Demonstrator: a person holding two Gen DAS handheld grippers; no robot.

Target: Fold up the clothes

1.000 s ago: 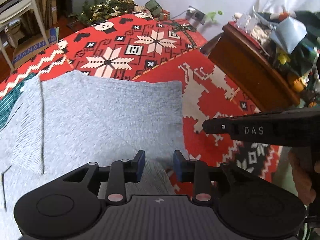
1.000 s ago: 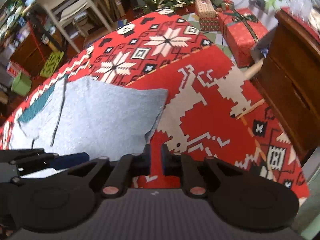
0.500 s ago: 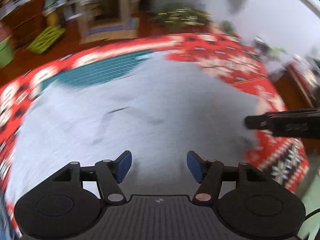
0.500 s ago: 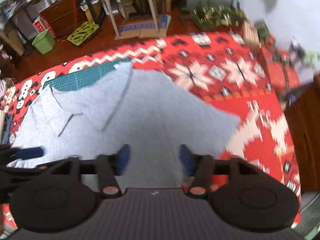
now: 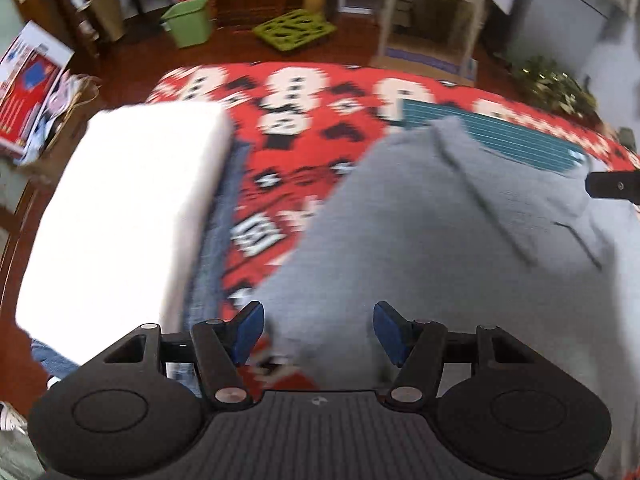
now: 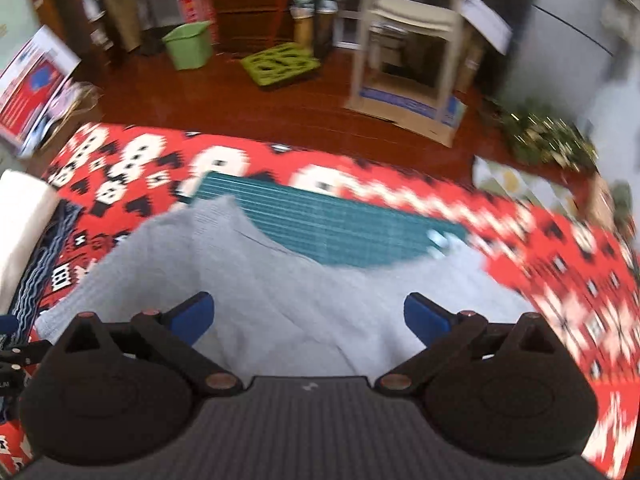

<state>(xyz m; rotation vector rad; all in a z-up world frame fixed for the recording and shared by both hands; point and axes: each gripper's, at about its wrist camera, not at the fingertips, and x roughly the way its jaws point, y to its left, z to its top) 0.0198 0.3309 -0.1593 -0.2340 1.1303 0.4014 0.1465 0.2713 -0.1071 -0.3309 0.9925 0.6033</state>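
Grey garment (image 5: 420,240), one, lies spread on a red-and-white patterned cloth (image 5: 288,148) covering the work surface; left wrist view, blurred by motion. A fold or sleeve crosses it diagonally toward the right. Left gripper (image 5: 316,330) hangs over the garment's near left edge, its two blue-padded fingers (image 5: 248,328) spread wide, nothing between them. Left of the garment: one white folded stack (image 5: 120,208) resting on a blue patterned fabric (image 5: 216,232), well apart from the grey piece. One teal mat (image 5: 508,136) shows beyond the garment's far edge. Tip of the other gripper enters at the right border. On the floor behind: one green bin (image 5: 188,20), contents not visible; one lime-green tray (image 5: 294,30), appears to hold nothing.

Right wrist view, also blurred. Same grey garment (image 6: 280,280) fills the centre, its far edge overlapping the teal mat (image 6: 332,220). Right gripper (image 6: 308,314) sits above the garment's near part, fingers (image 6: 424,314) spread very wide, gripping nothing. White stack (image 6: 20,232) at the left border. Floor: green bin (image 6: 188,44), lime tray (image 6: 280,64), one cardboard box (image 6: 408,108) under a pale chair (image 6: 408,12); box interior not visible.
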